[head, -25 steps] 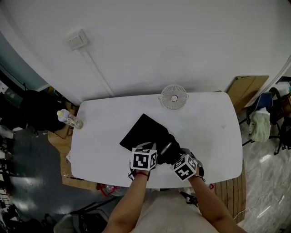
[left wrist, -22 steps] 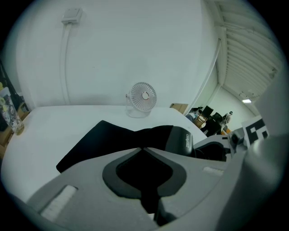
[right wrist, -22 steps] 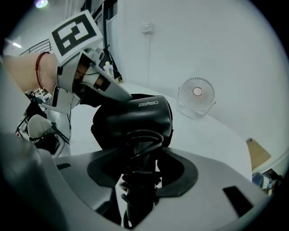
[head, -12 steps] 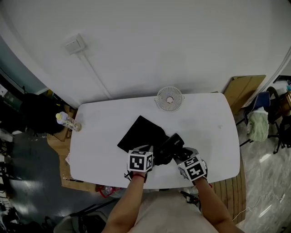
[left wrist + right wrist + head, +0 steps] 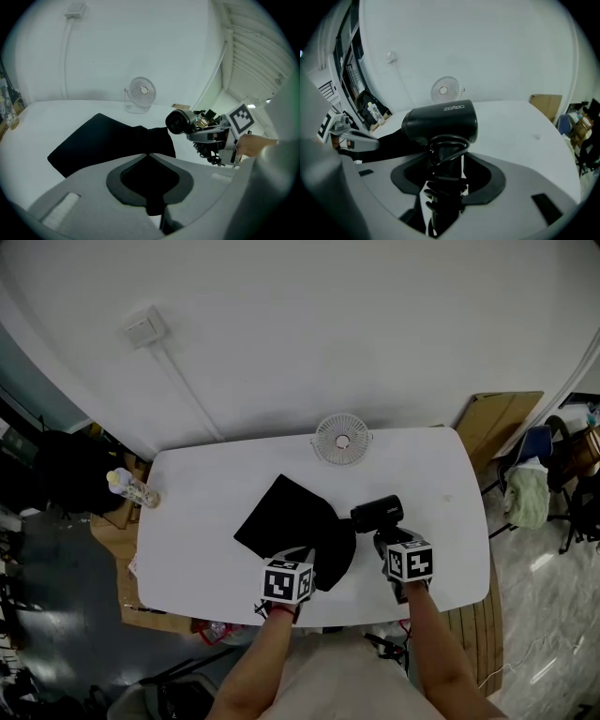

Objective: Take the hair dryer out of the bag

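Already the right tool (image 5: pixel 385 536) is clamping the hair dryer (image 5: pixel 376 513) clear of the bag (image 5: pixel 281 524), which the left tool (image 5: pixel 304 555) is pinching.

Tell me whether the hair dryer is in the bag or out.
Out. The right gripper holds the hair dryer by its handle, apart from the black bag lying flat on the table.

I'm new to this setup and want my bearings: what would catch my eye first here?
The black hair dryer, its handle in the right gripper, is held over the white table, right of the flat black fabric bag. The left gripper is shut on that bag's near edge. A small white round fan stands at the table's far edge.
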